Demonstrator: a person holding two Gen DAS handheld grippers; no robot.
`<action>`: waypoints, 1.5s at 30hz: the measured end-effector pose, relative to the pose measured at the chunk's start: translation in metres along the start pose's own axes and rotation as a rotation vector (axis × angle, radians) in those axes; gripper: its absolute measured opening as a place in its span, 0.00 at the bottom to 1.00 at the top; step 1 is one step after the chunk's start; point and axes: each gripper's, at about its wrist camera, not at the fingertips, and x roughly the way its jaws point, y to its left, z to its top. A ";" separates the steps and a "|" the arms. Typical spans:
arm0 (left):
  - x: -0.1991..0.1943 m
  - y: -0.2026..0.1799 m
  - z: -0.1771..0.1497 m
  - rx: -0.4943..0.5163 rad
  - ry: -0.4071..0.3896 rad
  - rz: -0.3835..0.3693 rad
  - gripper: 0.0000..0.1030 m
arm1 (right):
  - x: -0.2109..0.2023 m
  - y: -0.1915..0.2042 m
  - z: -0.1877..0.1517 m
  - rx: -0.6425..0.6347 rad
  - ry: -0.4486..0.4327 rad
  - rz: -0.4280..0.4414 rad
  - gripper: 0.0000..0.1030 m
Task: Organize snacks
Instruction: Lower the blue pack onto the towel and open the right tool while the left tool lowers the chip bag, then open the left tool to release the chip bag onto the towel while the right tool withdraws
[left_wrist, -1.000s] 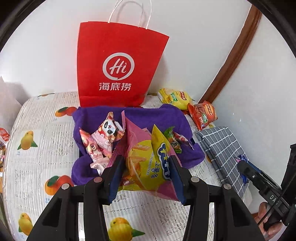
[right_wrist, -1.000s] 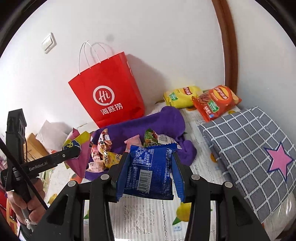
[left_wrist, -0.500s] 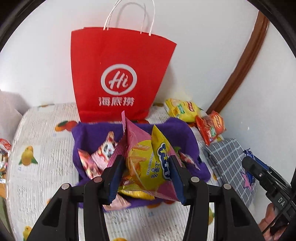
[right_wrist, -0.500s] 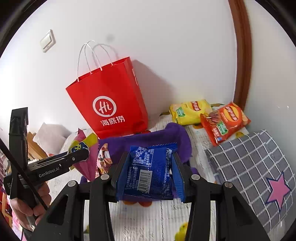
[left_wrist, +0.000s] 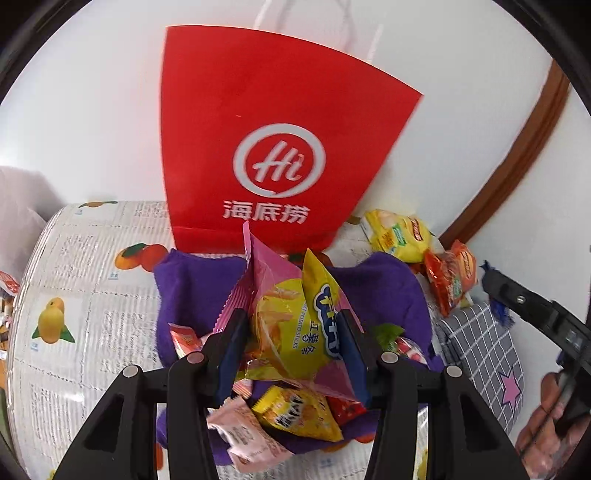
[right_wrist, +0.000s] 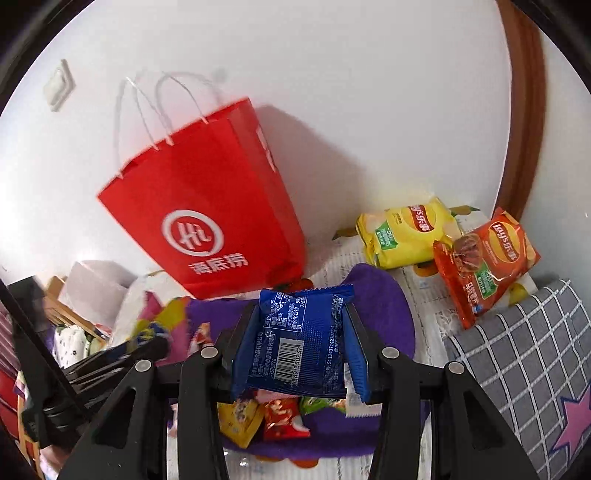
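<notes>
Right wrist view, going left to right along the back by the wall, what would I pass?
Red paper bag → yellow chip bag → orange chip bag → grey checked cushion.

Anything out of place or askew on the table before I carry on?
Two chip bags, yellow and orange-red, lie apart by the wall, away from the snacks piled on the purple cloth. The red paper bag stands upright; nothing looks spilled or torn.
</notes>
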 end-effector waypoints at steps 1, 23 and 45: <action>0.001 0.003 0.000 -0.010 0.002 -0.003 0.46 | 0.008 -0.003 0.002 0.004 0.010 -0.005 0.43; 0.034 0.007 -0.011 -0.031 0.090 -0.002 0.46 | 0.113 -0.055 -0.013 0.072 0.261 -0.085 0.44; 0.039 0.001 -0.012 -0.049 0.099 -0.077 0.46 | 0.115 -0.041 -0.021 0.040 0.293 -0.124 0.63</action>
